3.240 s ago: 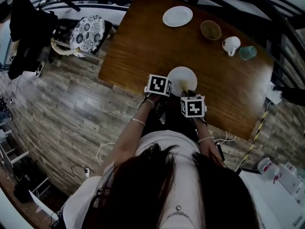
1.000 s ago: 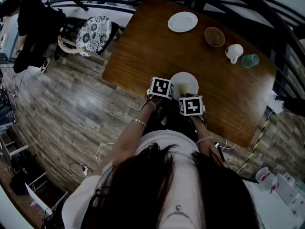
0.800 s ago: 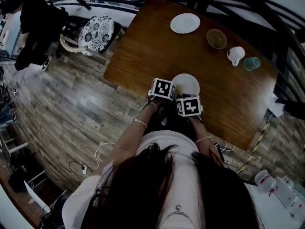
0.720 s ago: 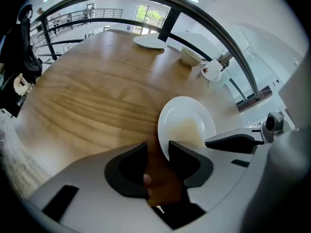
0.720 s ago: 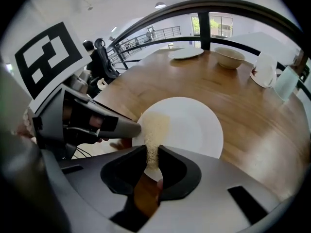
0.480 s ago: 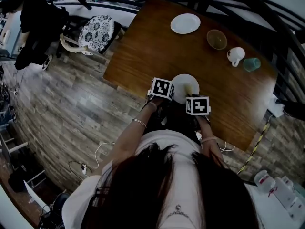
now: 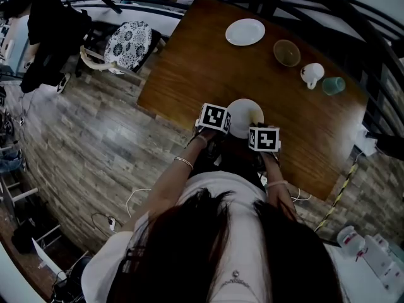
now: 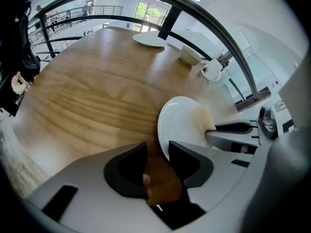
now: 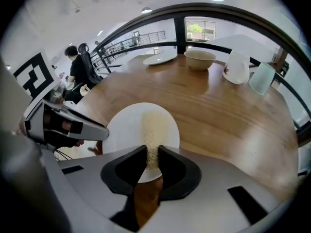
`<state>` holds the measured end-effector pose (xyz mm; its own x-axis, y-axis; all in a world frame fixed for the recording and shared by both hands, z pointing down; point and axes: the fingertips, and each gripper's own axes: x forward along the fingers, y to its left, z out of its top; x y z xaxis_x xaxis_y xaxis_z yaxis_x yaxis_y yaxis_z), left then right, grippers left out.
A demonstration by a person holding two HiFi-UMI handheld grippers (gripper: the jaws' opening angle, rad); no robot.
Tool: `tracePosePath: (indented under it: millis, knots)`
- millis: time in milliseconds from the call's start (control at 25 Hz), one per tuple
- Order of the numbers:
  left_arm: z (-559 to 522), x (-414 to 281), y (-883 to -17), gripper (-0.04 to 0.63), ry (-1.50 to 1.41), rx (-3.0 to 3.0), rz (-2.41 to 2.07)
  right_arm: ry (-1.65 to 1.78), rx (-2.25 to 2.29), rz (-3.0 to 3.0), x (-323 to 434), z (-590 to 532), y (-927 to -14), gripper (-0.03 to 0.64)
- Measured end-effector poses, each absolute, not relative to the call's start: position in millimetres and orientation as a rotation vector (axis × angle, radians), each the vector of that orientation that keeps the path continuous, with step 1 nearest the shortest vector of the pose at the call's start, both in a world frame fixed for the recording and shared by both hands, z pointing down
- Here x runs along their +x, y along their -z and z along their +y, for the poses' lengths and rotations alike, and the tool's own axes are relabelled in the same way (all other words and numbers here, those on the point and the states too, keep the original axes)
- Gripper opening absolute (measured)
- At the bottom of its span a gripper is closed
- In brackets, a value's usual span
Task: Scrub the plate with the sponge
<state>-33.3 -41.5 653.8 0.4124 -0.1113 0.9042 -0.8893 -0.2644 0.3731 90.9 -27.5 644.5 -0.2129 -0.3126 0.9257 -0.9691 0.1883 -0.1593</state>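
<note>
A white plate (image 7: 242, 113) lies near the front edge of the wooden table (image 7: 189, 68). My right gripper (image 9: 152, 150) is shut on a pale yellow sponge (image 9: 153, 130), which presses on the plate (image 9: 126, 125) at its middle. My left gripper (image 8: 158, 152) stands at the plate's near-left rim. Its right finger (image 8: 187, 161) rests over the plate (image 8: 182, 125), and a strip of table shows between the rim and the other finger. The left gripper view also shows the sponge (image 8: 204, 118) held on the plate's right side.
Farther back on the table stand a second white plate (image 7: 245, 31), a tan bowl (image 7: 287, 52), a white mug (image 7: 311, 74) and a teal cup (image 7: 332, 85). A chair with a patterned cushion (image 7: 128, 45) stands on the floor to the left.
My right gripper has slid the sponge to the right across the plate. The left gripper and the plate have stayed where they were.
</note>
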Motion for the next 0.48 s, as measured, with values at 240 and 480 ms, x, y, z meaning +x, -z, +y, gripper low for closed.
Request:
tracePosePath:
  millis: [240,480]
  knots:
    - [-40.5,-34.4,-653.3,0.146,-0.984,1.674,-0.891,-1.038,1.068,-1.783,41.6,-22.6,-645.1,0.091]
    - [-39.5,-34.7,-653.8,0.147,-1.012,1.687,-0.885,-1.021,1.033,-1.799,34.8,-24.8,-644.9,0.091]
